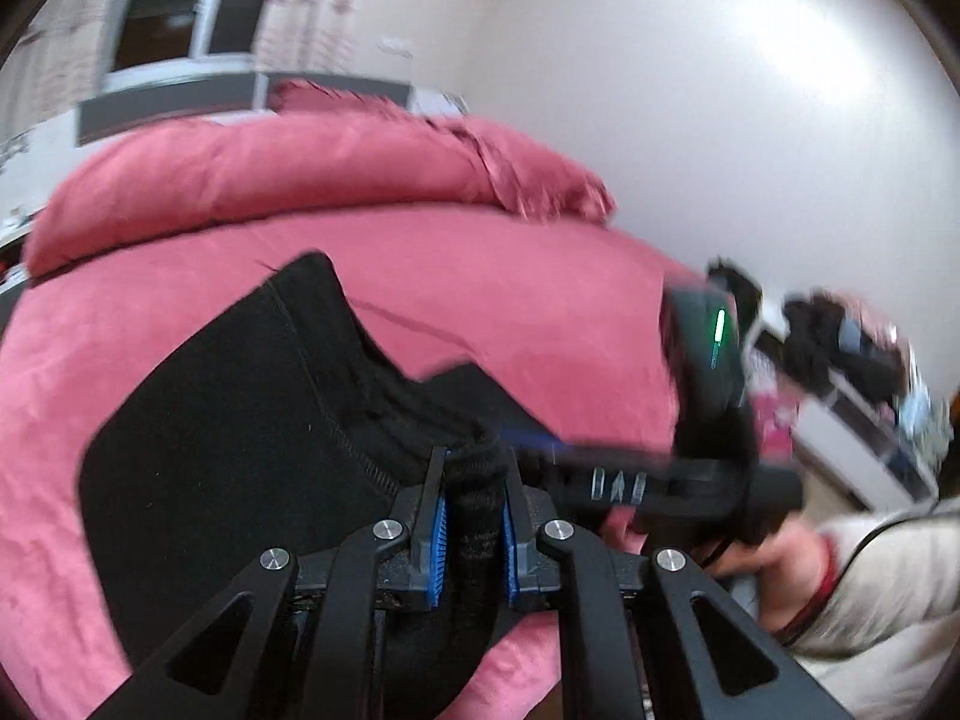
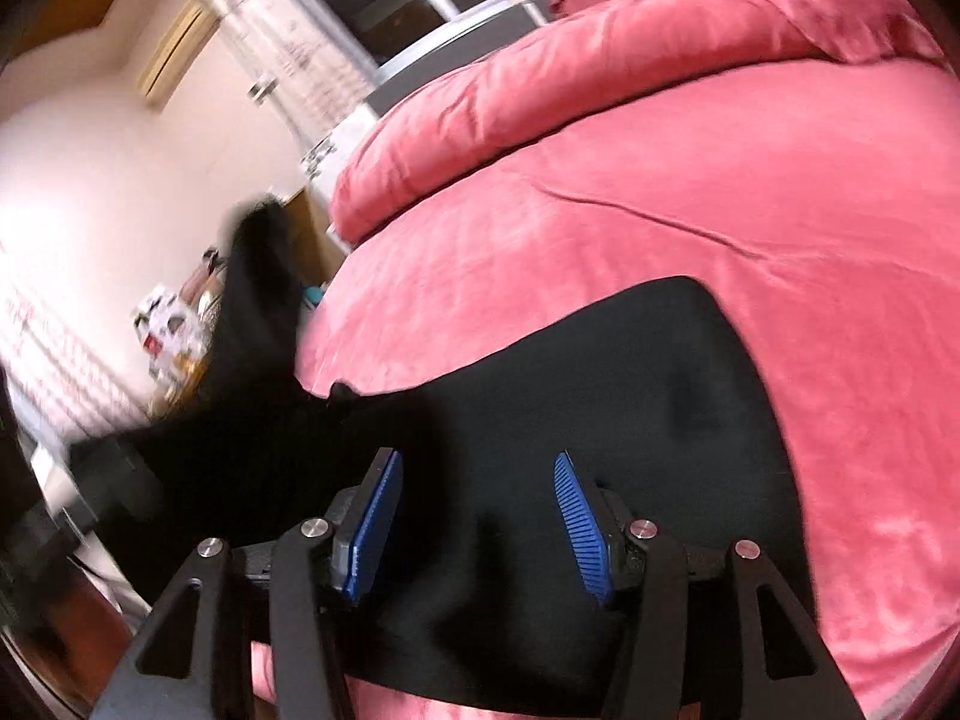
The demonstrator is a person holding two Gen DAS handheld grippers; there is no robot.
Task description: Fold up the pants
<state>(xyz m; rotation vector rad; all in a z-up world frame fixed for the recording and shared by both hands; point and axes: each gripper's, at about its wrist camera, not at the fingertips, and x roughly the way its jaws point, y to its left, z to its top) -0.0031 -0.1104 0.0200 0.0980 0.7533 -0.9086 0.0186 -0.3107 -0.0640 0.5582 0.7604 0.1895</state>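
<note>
Black pants lie on a pink bed. My left gripper is shut on a bunched fold of the pants and holds it raised off the bed. The right gripper's body shows blurred at the right of the left wrist view. In the right wrist view my right gripper is open and empty just above the flat black pants. A lifted part of the pants rises blurred at the left.
A rolled pink duvet lies across the far end of the bed; it also shows in the right wrist view. White walls, a dark window and cluttered shelves stand around. The person's arm is at the lower right.
</note>
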